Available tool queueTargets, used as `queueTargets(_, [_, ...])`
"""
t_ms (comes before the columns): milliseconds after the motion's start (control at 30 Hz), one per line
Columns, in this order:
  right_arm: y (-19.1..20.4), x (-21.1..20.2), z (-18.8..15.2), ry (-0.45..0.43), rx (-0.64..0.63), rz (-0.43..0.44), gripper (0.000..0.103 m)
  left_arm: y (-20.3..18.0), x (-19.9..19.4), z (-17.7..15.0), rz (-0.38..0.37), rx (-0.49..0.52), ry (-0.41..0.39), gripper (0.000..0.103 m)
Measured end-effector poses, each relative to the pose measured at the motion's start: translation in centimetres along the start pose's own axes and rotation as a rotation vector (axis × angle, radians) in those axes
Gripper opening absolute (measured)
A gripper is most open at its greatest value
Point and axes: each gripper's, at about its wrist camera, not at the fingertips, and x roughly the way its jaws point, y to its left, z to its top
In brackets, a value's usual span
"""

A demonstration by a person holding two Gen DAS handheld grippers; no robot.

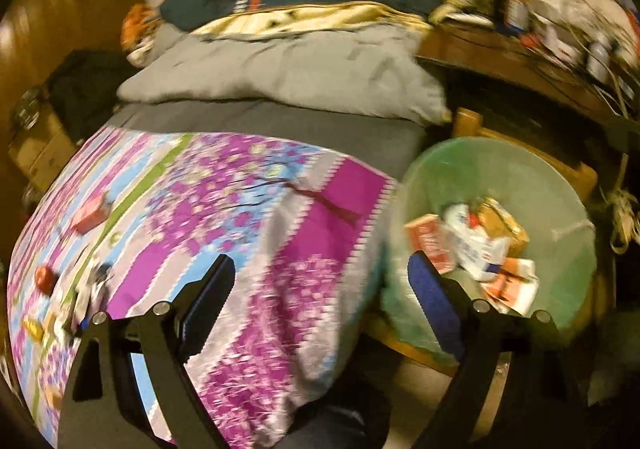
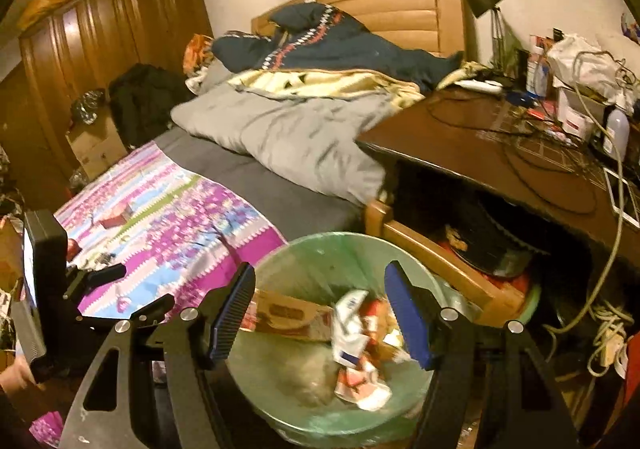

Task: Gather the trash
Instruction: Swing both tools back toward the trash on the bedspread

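Green-lined bin [image 2: 340, 333] sits by the bed's edge for drops; my right gripper [image 2: 320, 313] and left gripper [image 1: 324, 297] have jaws released, empty.

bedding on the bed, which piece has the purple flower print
The spread at the foot end, nearest the bin. The quilt behind it is plain grey, and the blanket by the headboard is dark blue.

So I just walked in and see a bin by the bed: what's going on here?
A person holding two grippers is collecting trash. The right gripper hangs open over the green-lined bin, which already holds wrappers. The left gripper, also open and empty, points at the floral bedspread, where small litter remains.
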Motion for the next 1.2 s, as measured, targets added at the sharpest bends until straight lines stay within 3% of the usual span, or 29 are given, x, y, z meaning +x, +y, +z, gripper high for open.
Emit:
queueTargets(333, [7.5, 3.4, -0.9, 0.081, -0.094, 0.102, 0.068, 11.2, 0.3, -4.1, 0.181, -0.196, 0.026, 0.085])
queueTargets(467, [10.4, 4.8, -2.2, 0.134, -0.146, 0.129, 0.069, 17.2, 2.1, -5.5, 0.351, -0.162, 0.059, 0.085])
queueTargets(600, [12.0, 5.9, -3.7, 0.194, -0.175, 0.145, 0.069, 24.0, 5.7, -5.4, 0.473, -0.164, 0.132, 0.085])
queueTargets(700, [12.5, 6.6, -4.7, 0.243, -0.181, 0.146, 0.069, 27.8, 10.0, -4.8, 0.447, -0.149, 0.245, 0.085])
queueTargets(767, [12.8, 7.0, -5.3, 0.269, -0.180, 0.147, 0.069, 28.7, 12.5, -5.0, 0.482, -0.096, 0.299, 0.085])
queueTargets(800, [13.1, 7.1, -5.5, 0.281, -0.183, 0.147, 0.069, 29.0, 13.7, -5.4, 0.494, -0.074, 0.342, 0.080])
queueTargets(833, [13.3, 7.2, -5.8, 0.286, -0.188, 0.149, 0.069, 29.3, 14.5, -6.0, 0.474, -0.068, 0.386, 0.043])
queueTargets(867, [13.6, 7.3, -5.9, 0.291, -0.195, 0.152, 0.069, 29.3, 14.8, -6.8, 0.490, -0.047, 0.414, 0.030])
queueTargets(933, [14.4, 7.4, -6.4, 0.299, -0.222, 0.161, 0.069, 28.3, 12.7, -7.5, 0.511, -0.002, 0.332, 0.019])
queueTargets(1067, [16.1, 8.1, -7.0, 0.318, -0.246, 0.206, 0.069, 24.7, 4.2, -12.2, 0.462, 0.023, 0.215, 0.017])
queueTargets(1200, [18.3, 8.9, -7.4, 0.331, -0.255, 0.263, 0.069, 21.8, -1.3, -19.3, 0.466, 0.052, 0.259, 0.020])
